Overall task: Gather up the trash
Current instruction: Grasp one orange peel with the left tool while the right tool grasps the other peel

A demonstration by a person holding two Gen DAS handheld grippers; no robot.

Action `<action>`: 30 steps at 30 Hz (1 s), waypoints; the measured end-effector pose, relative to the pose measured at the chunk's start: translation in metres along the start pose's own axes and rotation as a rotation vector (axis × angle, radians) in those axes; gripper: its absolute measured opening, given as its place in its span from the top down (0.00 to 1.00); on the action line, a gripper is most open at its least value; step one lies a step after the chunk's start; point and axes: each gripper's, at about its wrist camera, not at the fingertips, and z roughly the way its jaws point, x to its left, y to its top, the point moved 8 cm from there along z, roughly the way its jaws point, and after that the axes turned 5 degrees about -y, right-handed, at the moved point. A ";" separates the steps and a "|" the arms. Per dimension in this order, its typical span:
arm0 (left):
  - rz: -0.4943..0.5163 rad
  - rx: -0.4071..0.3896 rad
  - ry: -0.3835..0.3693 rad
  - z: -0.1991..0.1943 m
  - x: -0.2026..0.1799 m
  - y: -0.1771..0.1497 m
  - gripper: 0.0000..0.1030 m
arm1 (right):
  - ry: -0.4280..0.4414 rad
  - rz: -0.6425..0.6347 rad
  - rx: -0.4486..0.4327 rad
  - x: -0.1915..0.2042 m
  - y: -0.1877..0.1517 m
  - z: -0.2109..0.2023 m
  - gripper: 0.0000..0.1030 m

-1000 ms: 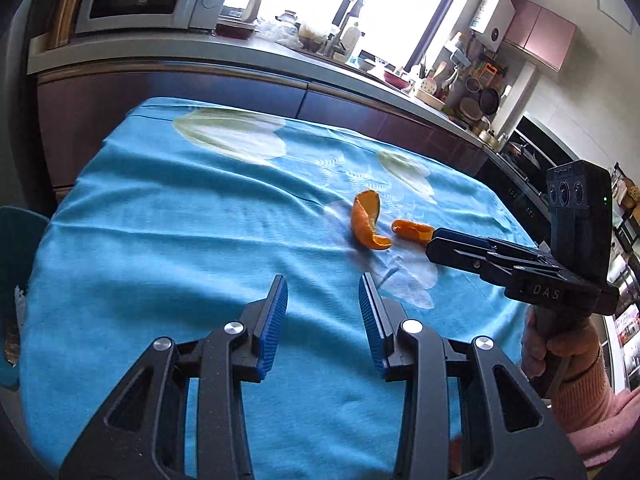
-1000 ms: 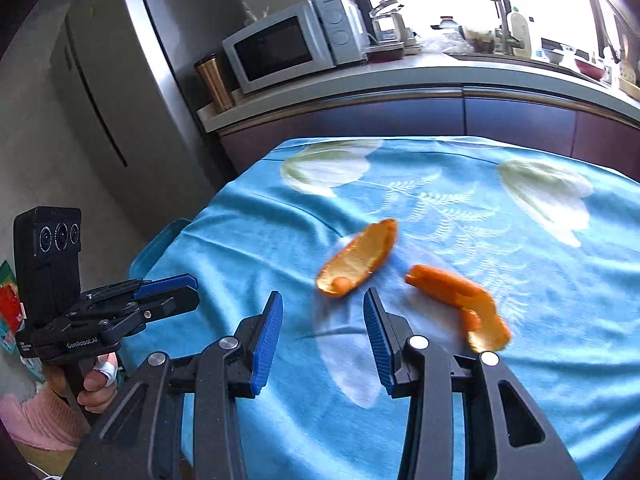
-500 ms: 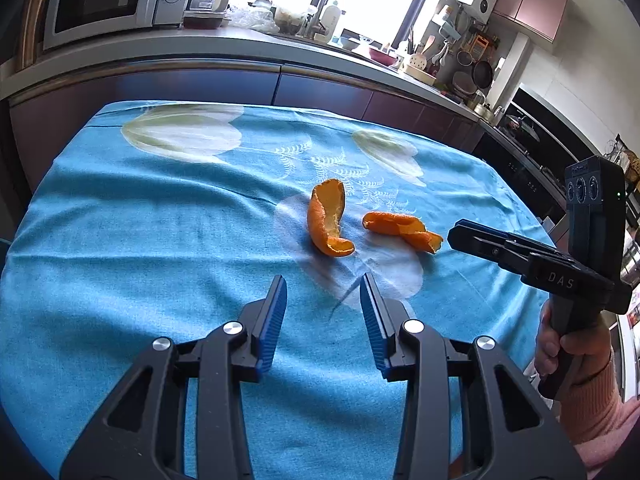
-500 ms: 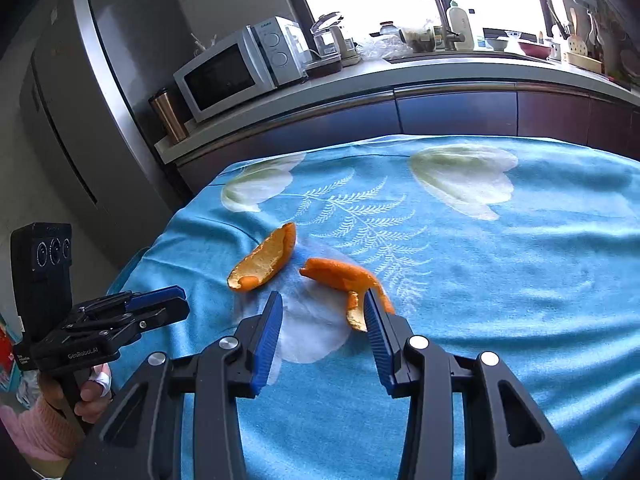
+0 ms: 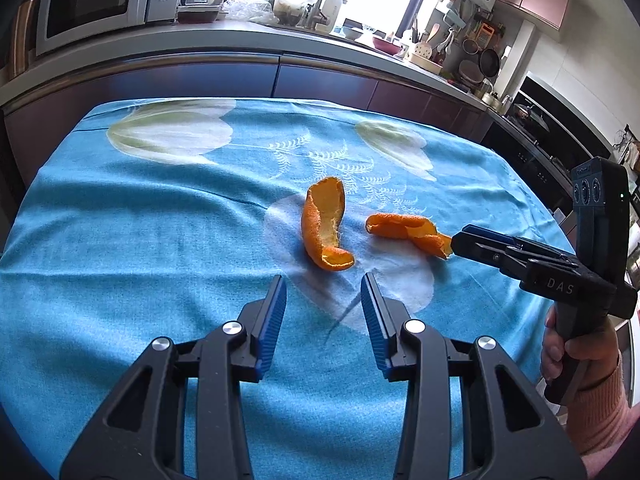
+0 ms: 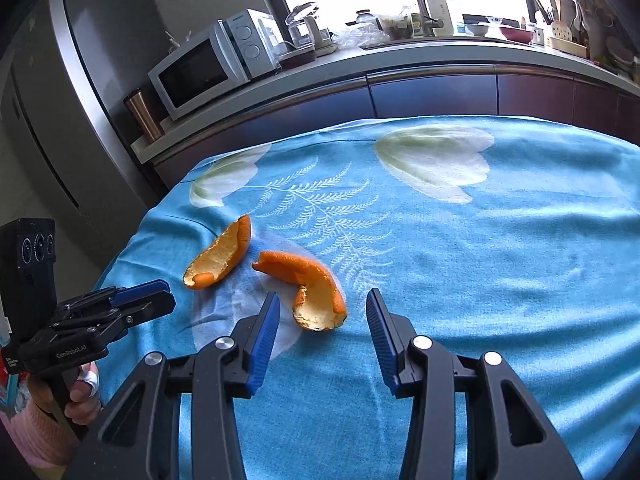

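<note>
The right claw (image 6: 322,314) is shown with its jaws opening, one curled orange peel (image 6: 308,288) lying partly between the fingertips, not gripped. The left claw (image 5: 323,294) is held partly open and empty, just short of the second peel (image 5: 325,224). Both peels are laid close together, apart, on the blue flowered cloth (image 5: 140,240) covering the bench.

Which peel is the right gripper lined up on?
On the blue tablecloth, two orange peels lie side by side near its middle. The right gripper, jaws opening, faces the hooked peel, curled rind-up, unlike the boat-shaped peel showing pale pith.
</note>
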 end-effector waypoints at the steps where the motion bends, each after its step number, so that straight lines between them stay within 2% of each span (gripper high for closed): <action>1: 0.004 0.003 0.003 0.003 -0.001 0.001 0.63 | 0.000 0.002 0.003 -0.001 0.000 0.001 0.57; 10: 0.023 0.043 0.054 0.031 0.001 0.010 0.64 | -0.002 -0.025 0.037 0.001 -0.001 0.011 0.57; 13: 0.021 0.060 0.068 0.038 0.004 0.011 0.73 | 0.000 -0.033 0.052 0.003 -0.002 0.016 0.57; 17: 0.009 0.056 0.072 0.039 0.008 0.015 0.79 | 0.012 -0.033 0.055 0.004 -0.001 0.020 0.58; 19: 0.004 0.053 0.072 0.039 0.009 0.016 0.81 | 0.018 -0.036 0.059 0.006 -0.001 0.021 0.63; 21: 0.010 0.047 0.075 0.038 0.008 0.016 0.82 | 0.025 -0.037 0.067 0.007 -0.003 0.023 0.72; 24: 0.010 0.041 0.073 0.037 0.007 0.016 0.84 | 0.034 -0.029 0.067 0.006 -0.002 0.023 0.79; 30: 0.004 0.026 0.060 0.029 0.007 0.012 0.86 | 0.060 -0.005 0.057 0.005 -0.001 0.019 0.85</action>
